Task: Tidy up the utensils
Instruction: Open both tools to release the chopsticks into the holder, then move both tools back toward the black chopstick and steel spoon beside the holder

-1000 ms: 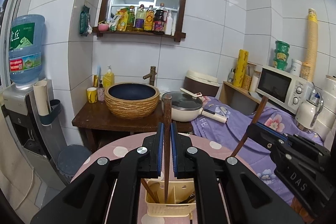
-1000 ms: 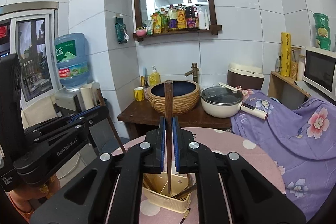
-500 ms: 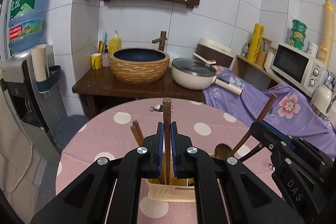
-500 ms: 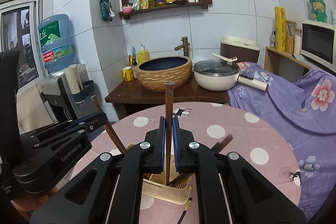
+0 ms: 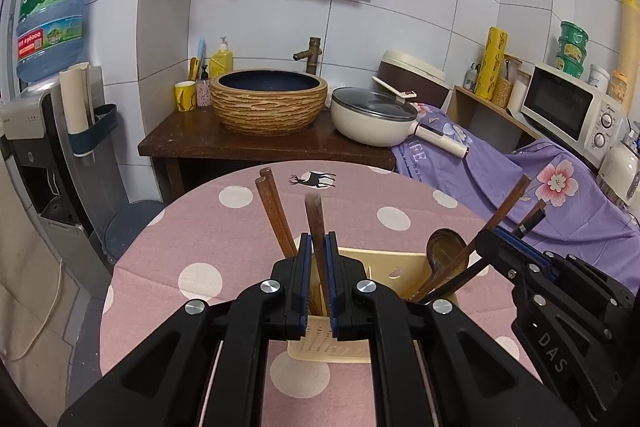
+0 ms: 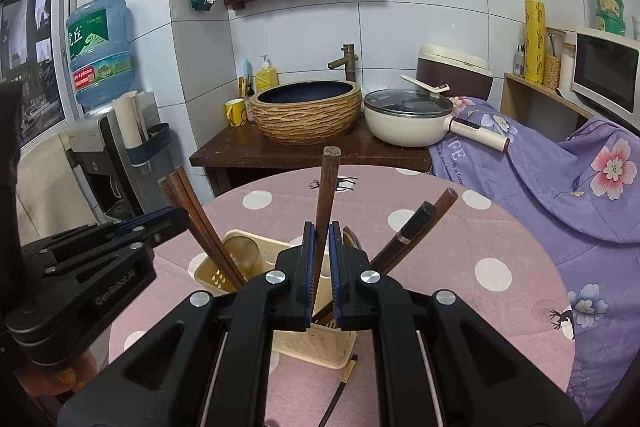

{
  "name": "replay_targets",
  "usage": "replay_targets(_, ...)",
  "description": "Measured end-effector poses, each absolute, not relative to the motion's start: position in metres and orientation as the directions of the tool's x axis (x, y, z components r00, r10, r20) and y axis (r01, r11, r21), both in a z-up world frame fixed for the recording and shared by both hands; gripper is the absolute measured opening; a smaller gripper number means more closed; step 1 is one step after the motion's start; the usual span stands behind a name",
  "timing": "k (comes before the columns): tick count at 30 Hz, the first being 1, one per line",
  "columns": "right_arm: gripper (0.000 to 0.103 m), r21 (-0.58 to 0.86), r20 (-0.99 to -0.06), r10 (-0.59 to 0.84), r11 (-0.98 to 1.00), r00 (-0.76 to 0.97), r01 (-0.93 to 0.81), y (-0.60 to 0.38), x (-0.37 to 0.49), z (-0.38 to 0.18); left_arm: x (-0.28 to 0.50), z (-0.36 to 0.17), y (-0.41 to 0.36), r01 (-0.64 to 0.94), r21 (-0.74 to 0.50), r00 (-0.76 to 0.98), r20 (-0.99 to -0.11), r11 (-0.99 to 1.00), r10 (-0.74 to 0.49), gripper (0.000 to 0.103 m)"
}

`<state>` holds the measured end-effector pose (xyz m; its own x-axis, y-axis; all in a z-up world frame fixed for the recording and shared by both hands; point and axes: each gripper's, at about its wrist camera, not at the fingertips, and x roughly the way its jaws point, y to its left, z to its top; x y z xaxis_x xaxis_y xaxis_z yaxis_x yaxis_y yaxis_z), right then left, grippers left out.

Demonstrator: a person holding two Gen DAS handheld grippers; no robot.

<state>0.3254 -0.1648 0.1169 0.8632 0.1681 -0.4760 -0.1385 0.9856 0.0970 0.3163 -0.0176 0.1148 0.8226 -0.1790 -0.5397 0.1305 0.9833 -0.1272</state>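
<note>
the left gripper (image 5: 316, 247) has its blue-padded fingers (image 5: 305, 259) closed tight on a brown wooden chopstick (image 5: 315, 223), which stands almost upright with its lower end down inside the cream utensil holder (image 5: 384, 259). the right gripper (image 6: 321, 251) is likewise pinched shut on a second wooden chopstick (image 6: 327, 187), its tip also down in the same holder (image 6: 212, 275).

in the left wrist view a pair of chopsticks (image 5: 272, 211) leans to the left out of the holder, and a wooden spoon (image 5: 444, 247) and dark-handled utensils lean to the right, just beside the right gripper's black body. the holder sits near the middle of the round tabletop (image 5: 208, 239), covered in pink cloth with white dots. a thin dark stick (image 6: 340, 387) lies flat on the cloth just near of the holder in the right wrist view.

further off, a woven-look basin (image 5: 269, 105) and a cream lidded pan (image 5: 372, 123) rest on a dark wooden stand against the tiled wall.
</note>
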Motion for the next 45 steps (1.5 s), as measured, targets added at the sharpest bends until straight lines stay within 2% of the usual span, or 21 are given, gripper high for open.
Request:
replay_targets(3, 0.011, 0.083, -0.466, 0.166, 0.986, 0.869, -0.144, -0.166, 0.32, 0.117, 0.302, 0.121, -0.013, 0.135, -0.131, 0.839, -0.512, 0.982, -0.184, 0.021)
replay_targets(4, 0.013, 0.076, -0.458, 0.162, 0.987, 0.874, -0.143, -0.167, 0.316, 0.118, 0.296, 0.123, -0.011, 0.136, -0.138, 0.846, -0.5, 0.981, -0.187, 0.031)
replay_targets(5, 0.02, 0.074, -0.448, 0.162, 0.987, 0.879, -0.144, -0.168, 0.312, 0.119, 0.289, 0.125, -0.007, 0.133, -0.147, 0.854, -0.486, 0.98, -0.189, 0.042)
replay_targets(6, 0.033, 0.075, -0.435, 0.166, 0.986, 0.885, -0.148, -0.17, 0.305, 0.121, 0.282, 0.127, -0.005, 0.128, -0.155, 0.862, -0.472, 0.98, -0.187, 0.048)
replay_targets(8, 0.048, 0.077, -0.409, 0.17, 0.985, 0.896, -0.152, -0.173, 0.291, 0.124, 0.268, 0.13, 0.0, 0.124, -0.166, 0.873, -0.451, 0.978, -0.187, 0.06)
replay_targets(11, 0.05, 0.061, -0.373, 0.172, 0.985, 0.912, -0.161, -0.174, 0.265, 0.126, 0.249, 0.125, 0.006, 0.113, -0.165, 0.879, -0.444, 0.98, -0.176, 0.073)
replay_targets(14, 0.066, 0.053, -0.362, 0.177, 0.984, 0.915, -0.169, -0.175, 0.242, 0.122, 0.237, 0.111, 0.012, 0.091, -0.169, 0.864, -0.477, 0.981, -0.163, 0.074)
replay_targets(18, 0.07, 0.079, -0.434, 0.152, 0.988, 0.888, -0.13, -0.185, 0.229, 0.098, 0.227, 0.077, 0.018, 0.054, -0.162, 0.822, -0.553, 0.985, -0.136, 0.074)
replay_targets(22, 0.07, 0.1, -0.533, 0.117, 0.992, 0.838, -0.074, -0.196, 0.224, 0.058, 0.217, 0.033, 0.019, 0.028, -0.186, 0.755, -0.64, 0.982, -0.142, 0.074)
replay_targets(29, 0.07, 0.087, -0.661, 0.071, 0.996, 0.747, -0.018, -0.203, 0.22, -0.007, 0.198, -0.028, 0.009, -0.009, -0.125, 0.68, -0.728, 0.992, -0.085, 0.074)
replay_targets(34, 0.07, 0.118, -0.714, 0.089, 0.993, 0.694, -0.006, -0.199, 0.228, -0.036, 0.186, -0.052, 0.009, -0.032, -0.089, 0.648, -0.76, 0.996, -0.048, 0.074)
replay_targets(40, 0.067, 0.113, -0.747, 0.086, 0.994, 0.659, -0.001, -0.185, 0.248, -0.055, 0.183, -0.056, 0.013, -0.044, -0.086, 0.64, -0.767, 0.995, -0.038, 0.077)
replay_targets(42, 0.063, 0.121, -0.76, 0.089, 0.993, 0.644, 0.005, -0.18, 0.26, -0.06, 0.183, -0.053, 0.014, -0.045, -0.085, 0.646, -0.762, 0.995, -0.036, 0.082)
replay_targets(45, 0.057, 0.12, -0.768, 0.078, 0.992, 0.636, 0.024, -0.176, 0.276, -0.065, 0.183, -0.051, 0.013, -0.042, -0.075, 0.653, -0.757, 0.996, -0.03, 0.084)
